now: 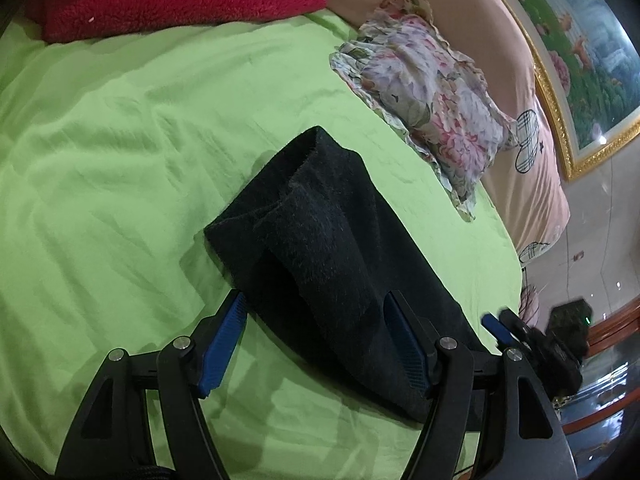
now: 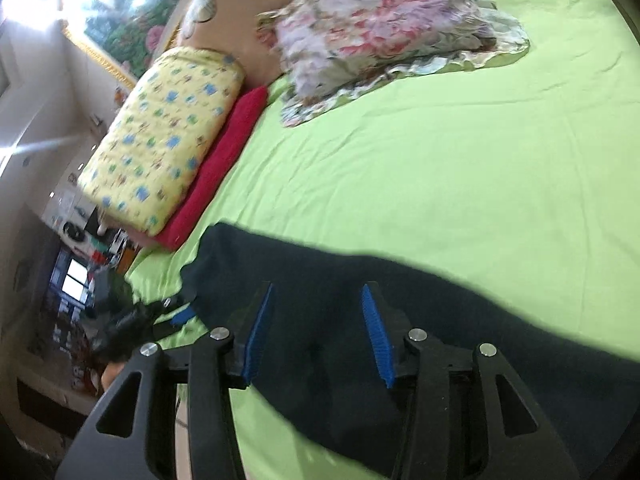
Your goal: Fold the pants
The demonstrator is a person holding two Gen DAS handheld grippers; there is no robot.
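One pair of black pants (image 1: pixel 320 248) lies folded on the green sheet (image 1: pixel 120 140) of the bed. The left gripper (image 1: pixel 316 340) stands wide open over the pants, gripping nothing. The right gripper (image 2: pixel 318 332) is partly open above the cloth, holding nothing. A flowered pillow (image 1: pixel 424 108) lies near.

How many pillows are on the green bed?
2. The yellow pillow lies on the red blanket at the bed's edge; the flowery pillow sits near the pink headboard. More could be out of view.
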